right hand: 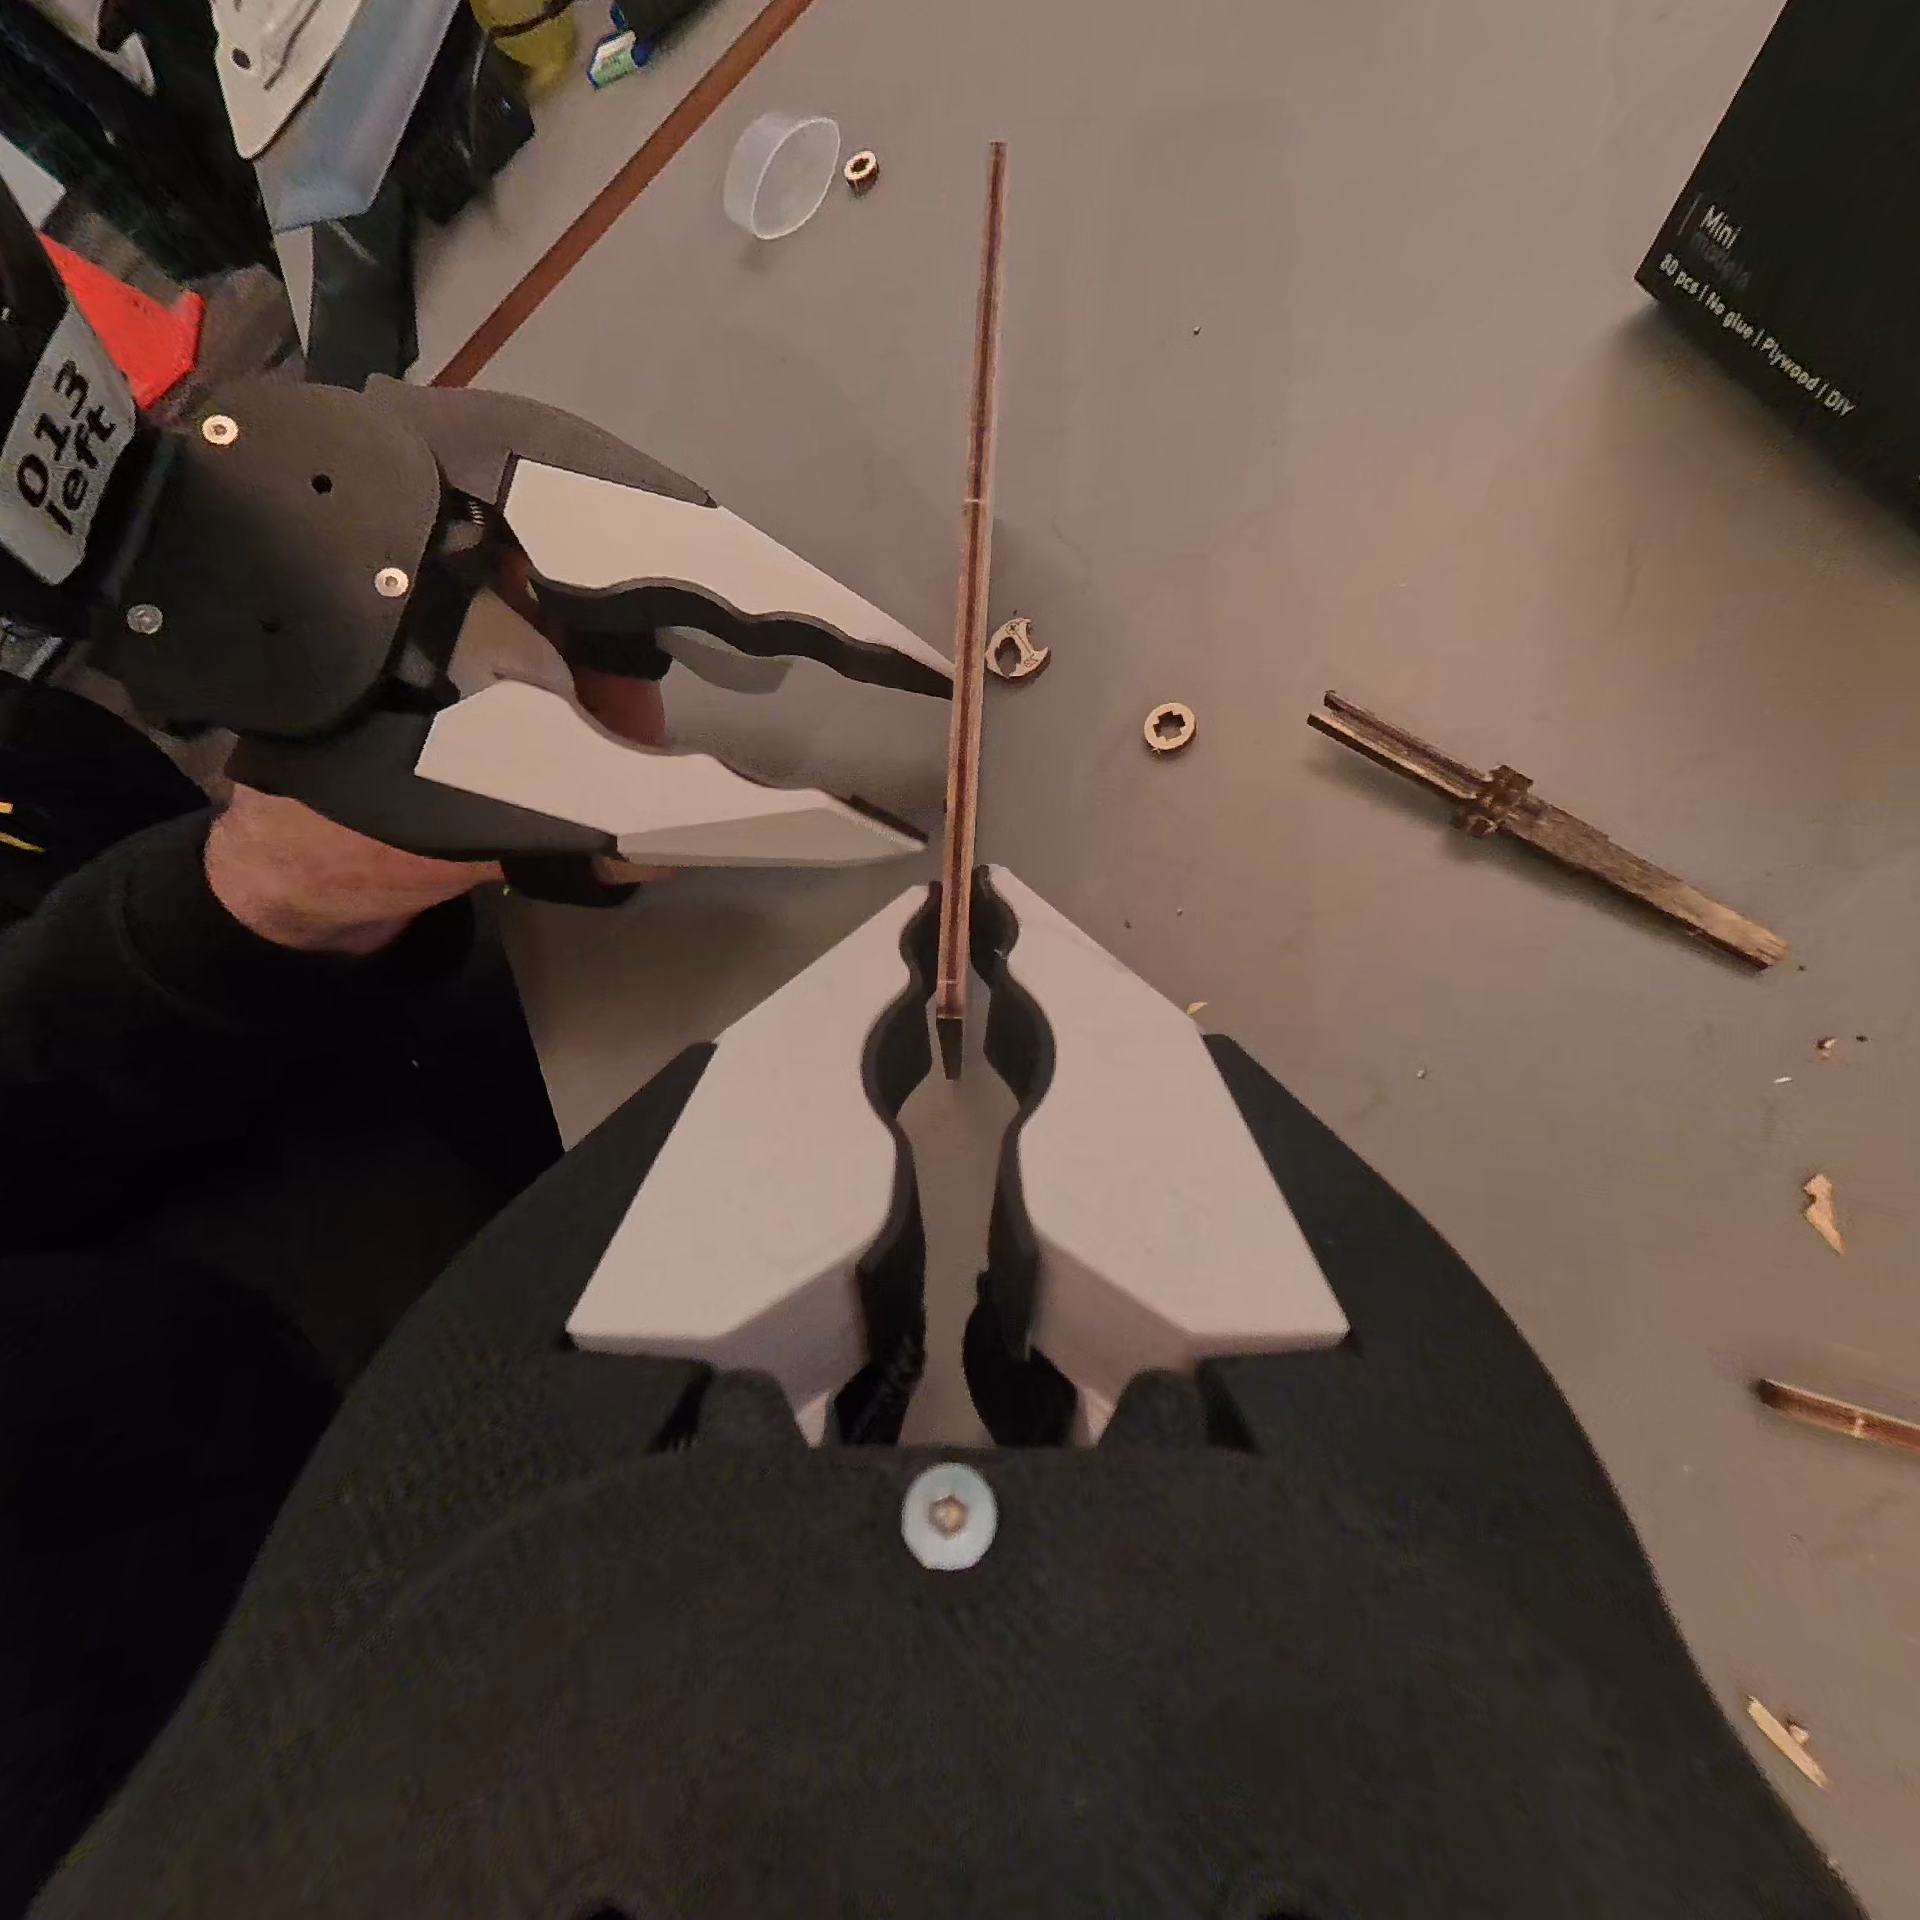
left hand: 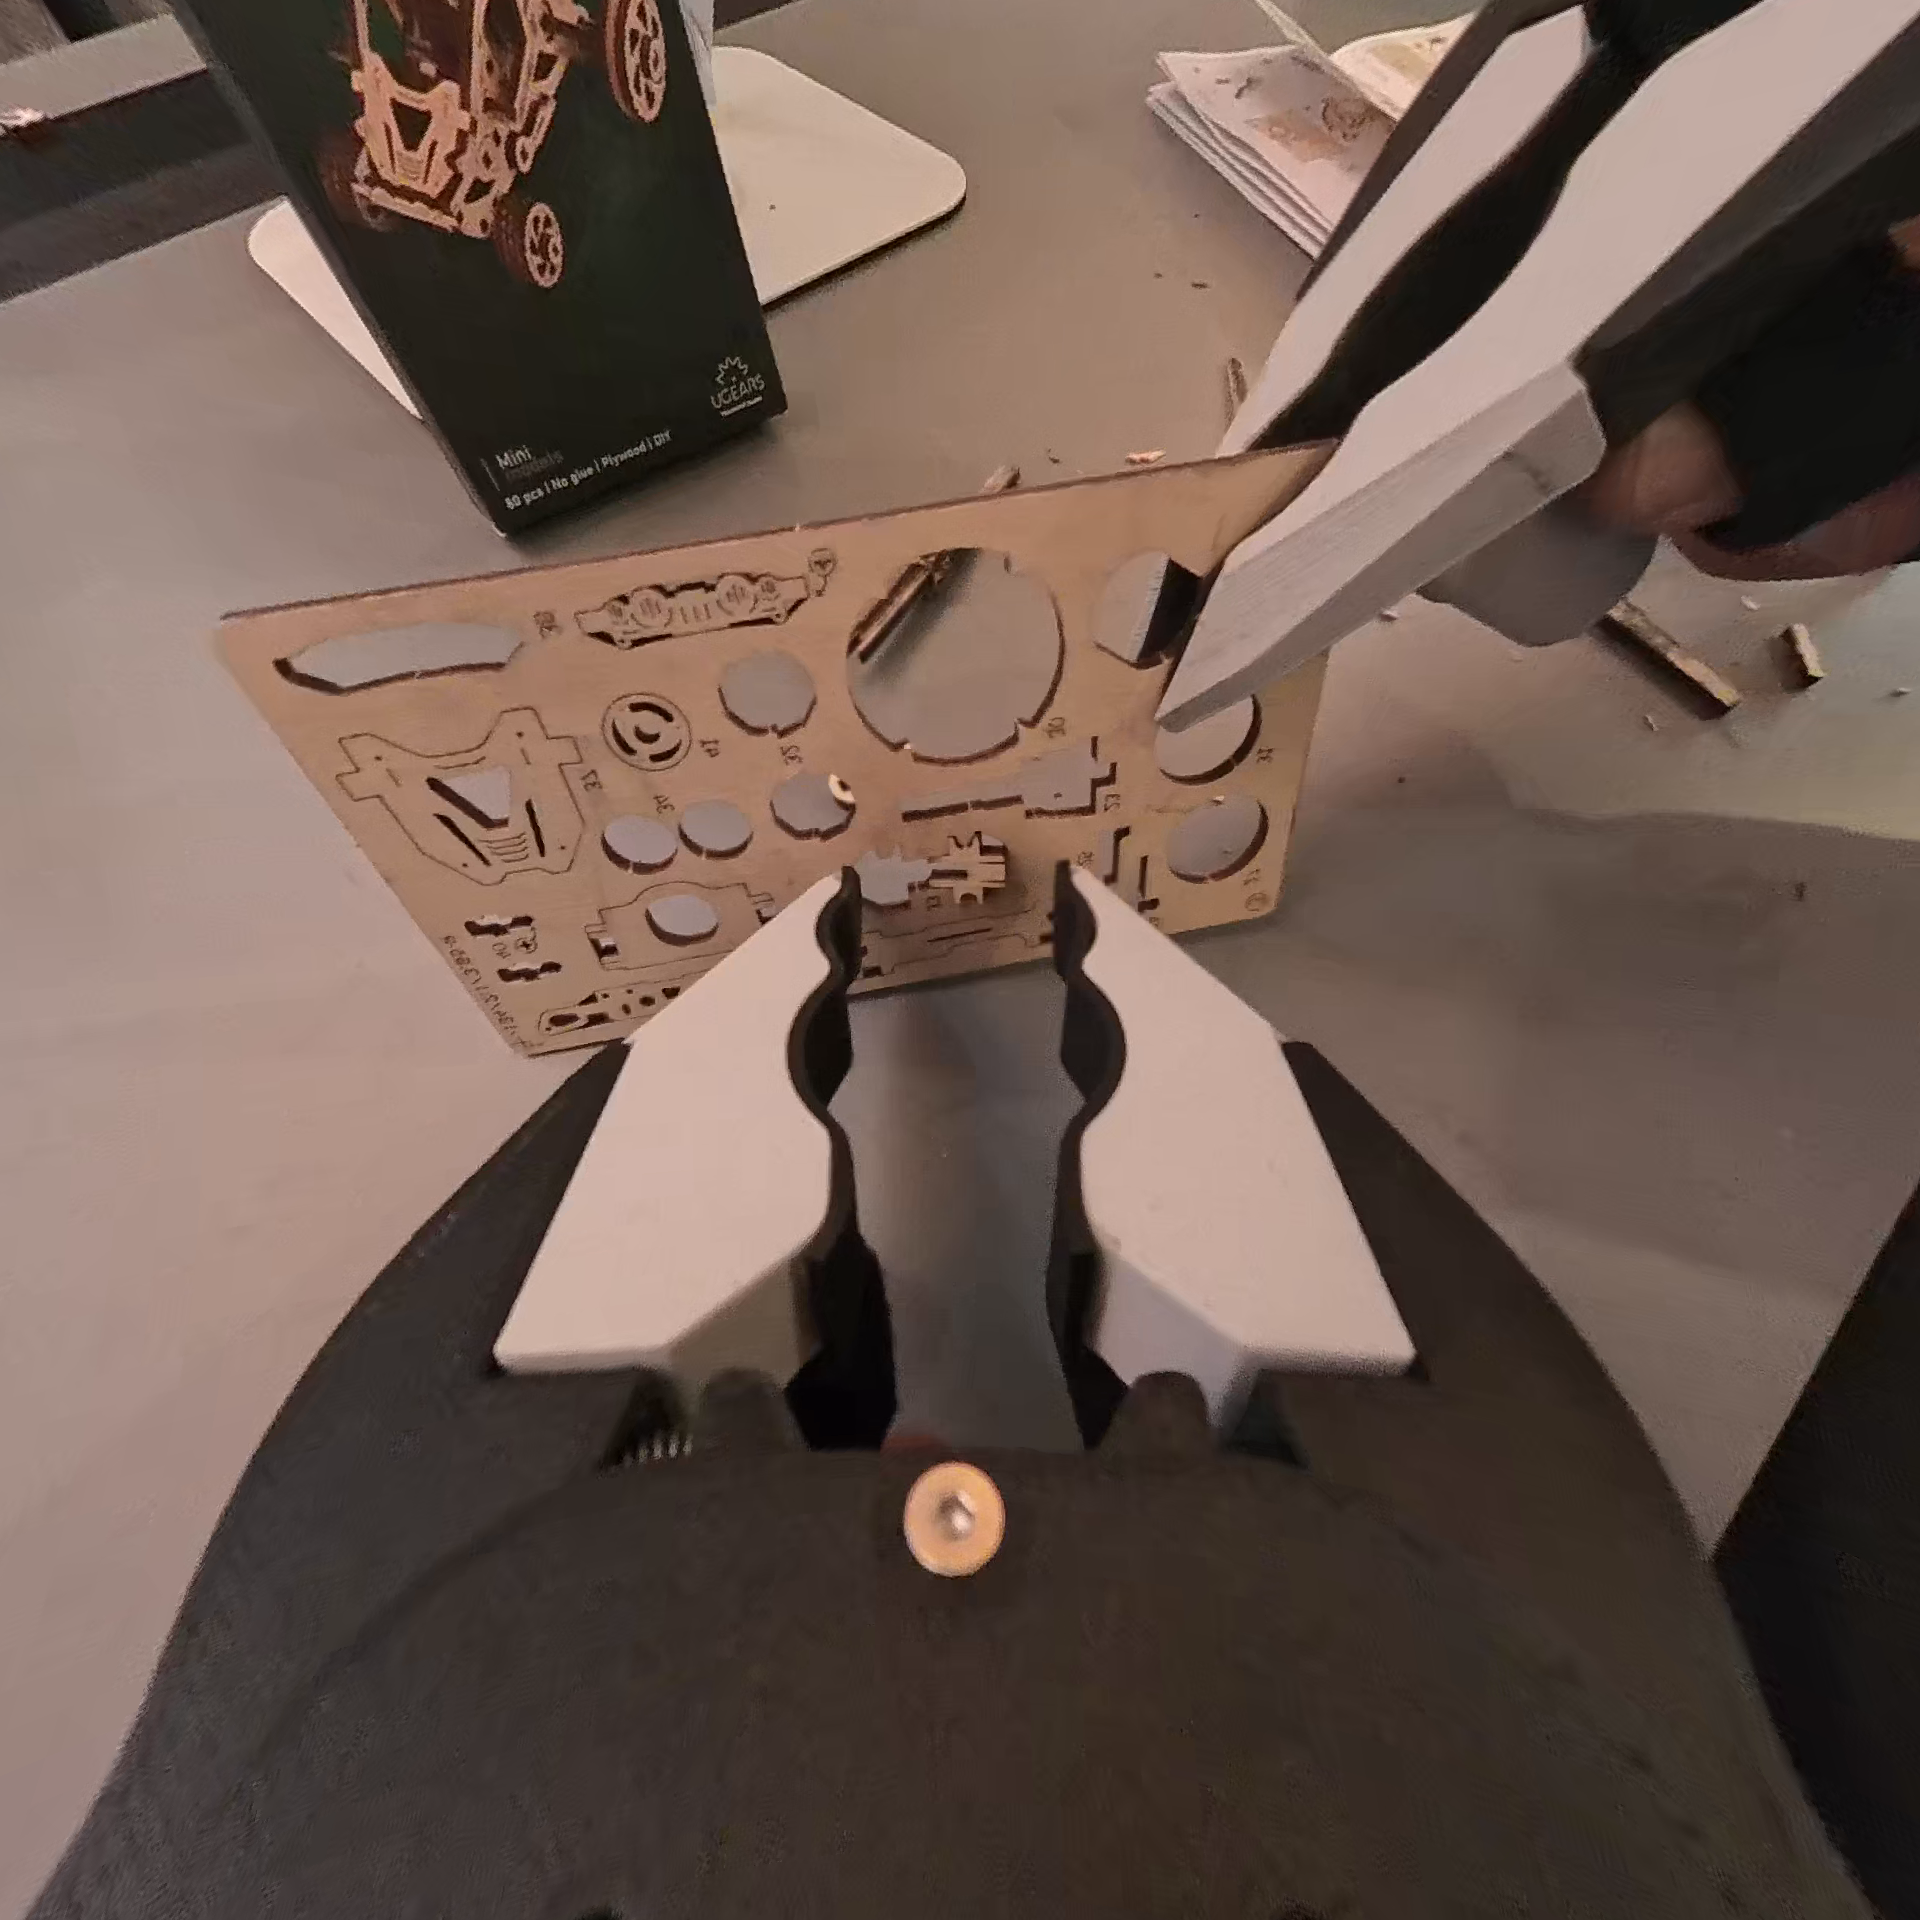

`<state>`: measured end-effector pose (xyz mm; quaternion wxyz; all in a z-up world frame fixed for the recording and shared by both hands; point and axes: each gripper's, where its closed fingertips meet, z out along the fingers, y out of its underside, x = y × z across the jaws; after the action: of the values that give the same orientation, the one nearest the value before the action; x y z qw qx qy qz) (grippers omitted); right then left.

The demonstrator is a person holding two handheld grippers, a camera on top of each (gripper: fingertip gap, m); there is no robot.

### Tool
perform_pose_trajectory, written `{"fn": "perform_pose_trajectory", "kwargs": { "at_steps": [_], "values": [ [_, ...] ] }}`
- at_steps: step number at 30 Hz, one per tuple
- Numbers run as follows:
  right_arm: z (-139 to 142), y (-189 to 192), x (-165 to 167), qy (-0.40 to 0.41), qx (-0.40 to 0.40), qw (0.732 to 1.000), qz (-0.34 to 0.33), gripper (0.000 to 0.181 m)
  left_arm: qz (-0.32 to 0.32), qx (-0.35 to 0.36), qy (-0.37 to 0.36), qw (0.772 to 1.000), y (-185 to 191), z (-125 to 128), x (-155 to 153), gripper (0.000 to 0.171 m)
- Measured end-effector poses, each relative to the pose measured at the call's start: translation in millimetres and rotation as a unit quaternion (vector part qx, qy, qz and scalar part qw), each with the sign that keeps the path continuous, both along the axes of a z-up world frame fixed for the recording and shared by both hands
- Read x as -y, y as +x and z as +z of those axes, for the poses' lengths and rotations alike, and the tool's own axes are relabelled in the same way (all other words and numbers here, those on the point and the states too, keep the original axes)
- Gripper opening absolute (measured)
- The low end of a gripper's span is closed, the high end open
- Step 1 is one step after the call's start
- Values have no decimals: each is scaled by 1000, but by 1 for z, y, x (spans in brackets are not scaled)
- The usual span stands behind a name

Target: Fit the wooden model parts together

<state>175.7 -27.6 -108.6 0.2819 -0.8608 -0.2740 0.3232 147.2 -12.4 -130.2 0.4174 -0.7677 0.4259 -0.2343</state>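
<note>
A thin plywood sheet [left hand: 561,675] with laser-cut model parts and several empty cut-outs stands upright on its long edge on the grey table. My right gripper [right hand: 961,904] is shut on the sheet, which shows edge-on [right hand: 977,468] in the right wrist view. In the left wrist view the right gripper [left hand: 1205,582] grips the sheet's upper right corner. My left gripper [left hand: 956,883] is open and empty, its fingertips just in front of a small toothed part [left hand: 971,878] still in the sheet. It also shows in the right wrist view [right hand: 935,758], close to the sheet's face.
A black model box [left hand: 520,260] stands behind the sheet on a white stand base [left hand: 852,177]. A booklet [left hand: 1278,125] lies at the back right. A wooden axle stick [right hand: 1538,821], small wooden rings [right hand: 1169,727], a clear plastic ring [right hand: 784,177] and wood scraps lie on the table. Across from one pair of fingers to the other is roughly 5 cm. The wooden axle stick [right hand: 1538,821] lies around 11 cm away from my right fingertips.
</note>
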Motion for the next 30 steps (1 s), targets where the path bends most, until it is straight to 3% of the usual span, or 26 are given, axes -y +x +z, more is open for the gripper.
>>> {"fn": "perform_pose_trajectory", "kwargs": {
  "at_steps": [8, 9, 10, 30],
  "values": [
    [-5, -2, 0, -3, 12, 1000, 6, 2, 7, -13, 2, 1000, 0, -3, -10, 26],
    [-5, -1, 0, -3, 12, 1000, 5, 2, -19, -16, -7, 1000, 4, -6, -3, 13],
    [-5, -1, -1, -2, 12, 1000, 4, 2, -15, -18, 0, 1000, 5, -5, -5, 12],
    [-5, 1, -2, 3, 19, 1000, 6, 2, -31, 9, -31, 999, 6, -3, -3, 4]
  ]
}}
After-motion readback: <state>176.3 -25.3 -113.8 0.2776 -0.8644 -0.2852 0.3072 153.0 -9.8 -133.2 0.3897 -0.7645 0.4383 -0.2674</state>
